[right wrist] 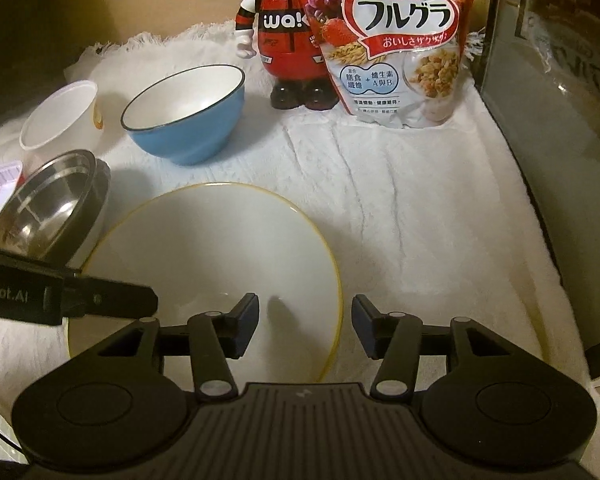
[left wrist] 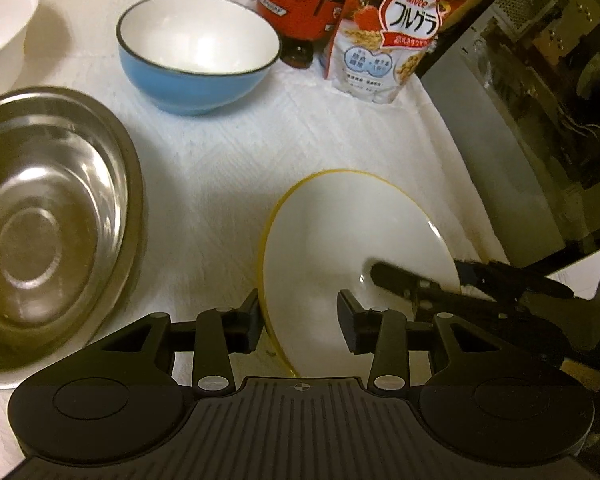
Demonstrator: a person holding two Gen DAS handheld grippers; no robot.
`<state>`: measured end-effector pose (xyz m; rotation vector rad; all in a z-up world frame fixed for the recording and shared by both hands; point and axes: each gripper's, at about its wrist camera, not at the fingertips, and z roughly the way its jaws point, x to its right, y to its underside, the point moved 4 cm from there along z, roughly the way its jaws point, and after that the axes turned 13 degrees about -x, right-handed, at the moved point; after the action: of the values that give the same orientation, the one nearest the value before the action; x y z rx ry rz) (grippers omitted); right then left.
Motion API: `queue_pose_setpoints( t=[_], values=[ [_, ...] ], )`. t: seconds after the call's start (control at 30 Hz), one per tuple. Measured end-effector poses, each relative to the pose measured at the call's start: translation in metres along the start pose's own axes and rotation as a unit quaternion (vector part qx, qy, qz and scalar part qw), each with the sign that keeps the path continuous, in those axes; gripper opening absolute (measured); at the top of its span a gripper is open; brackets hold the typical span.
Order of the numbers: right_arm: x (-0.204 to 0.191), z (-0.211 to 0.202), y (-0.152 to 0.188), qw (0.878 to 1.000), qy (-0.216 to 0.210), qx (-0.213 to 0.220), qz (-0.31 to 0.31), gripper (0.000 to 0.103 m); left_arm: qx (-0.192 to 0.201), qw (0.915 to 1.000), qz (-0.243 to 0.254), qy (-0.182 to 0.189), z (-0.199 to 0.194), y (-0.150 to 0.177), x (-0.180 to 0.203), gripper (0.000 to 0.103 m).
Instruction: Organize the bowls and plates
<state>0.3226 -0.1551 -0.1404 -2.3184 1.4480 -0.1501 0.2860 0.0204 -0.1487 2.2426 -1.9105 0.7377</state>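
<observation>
I saw a white plate with a yellow rim [right wrist: 204, 248] lying flat on the surface [right wrist: 400, 216], which was covered with a white cloth. My left tool [left wrist: 298, 320] straddled the plate's left rim, its pads spread apart and not pressing on it. My right tool [right wrist: 306, 322] straddled the opposite rim, also spread, without contact. A steel bowl [left wrist: 48, 220] sat just left of the plate. Behind them stood a blue bowl with a white inside [right wrist: 184, 116], and a white cup [right wrist: 58, 114] to its left. At the back stood a cereal bag [right wrist: 396, 44] and a red figurine [right wrist: 284, 36].
</observation>
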Motion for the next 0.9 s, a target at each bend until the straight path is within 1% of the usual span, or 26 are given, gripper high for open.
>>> queue_pose_setpoints(
  t=[0.13,0.23,0.3,0.37,0.43,0.47,0.53,0.6,0.67,0.73,0.83,0.9],
  values=[
    [0.005,0.003,-0.003,0.999,-0.016,0.014,0.027,0.052,-0.005,1.0000,-0.004,0.004,0.004,0.003,-0.001,0.042],
    [0.005,0.008,-0.004,0.999,-0.033,-0.005,0.021,0.052,-0.001,1.0000,-0.007,0.004,0.002,0.002,-0.002,0.042],
    [0.005,0.010,-0.004,0.999,-0.040,-0.016,0.023,0.052,-0.004,1.0000,-0.004,-0.002,-0.004,0.001,-0.001,0.042],
    [0.008,0.006,-0.006,0.999,-0.037,-0.016,0.029,0.051,0.002,0.9998,0.008,-0.016,-0.018,0.000,0.001,0.042],
    [0.012,-0.007,-0.009,0.999,-0.039,-0.001,0.030,0.051,0.009,0.9995,0.019,-0.023,-0.034,-0.003,0.001,0.042],
    [0.015,-0.014,-0.011,0.999,-0.038,0.006,0.029,0.051,0.015,0.9994,0.022,-0.020,-0.043,-0.005,0.000,0.042],
    [0.019,-0.028,-0.018,0.999,-0.035,0.019,0.029,0.051,0.036,0.9991,0.023,-0.003,-0.066,-0.014,-0.005,0.042],
    [0.022,-0.043,-0.028,0.998,-0.031,0.035,0.029,0.051,0.067,0.9974,0.023,0.004,-0.089,-0.029,-0.013,0.042],
    [0.021,-0.054,-0.044,0.998,-0.035,0.048,0.028,0.051,0.105,0.9939,0.026,-0.022,-0.111,-0.051,-0.022,0.042],
    [0.016,-0.060,-0.064,0.997,-0.048,0.054,0.031,0.051,0.129,0.9896,0.029,-0.056,-0.124,-0.076,-0.035,0.042],
    [0.002,-0.056,-0.098,0.995,-0.080,0.038,0.052,0.052,0.141,0.9838,0.019,-0.109,-0.129,-0.119,-0.060,0.042],
    [-0.010,-0.043,-0.122,0.992,-0.099,0.016,0.070,0.052,0.131,0.9825,0.017,-0.131,-0.123,-0.146,-0.075,0.042]
  ],
)
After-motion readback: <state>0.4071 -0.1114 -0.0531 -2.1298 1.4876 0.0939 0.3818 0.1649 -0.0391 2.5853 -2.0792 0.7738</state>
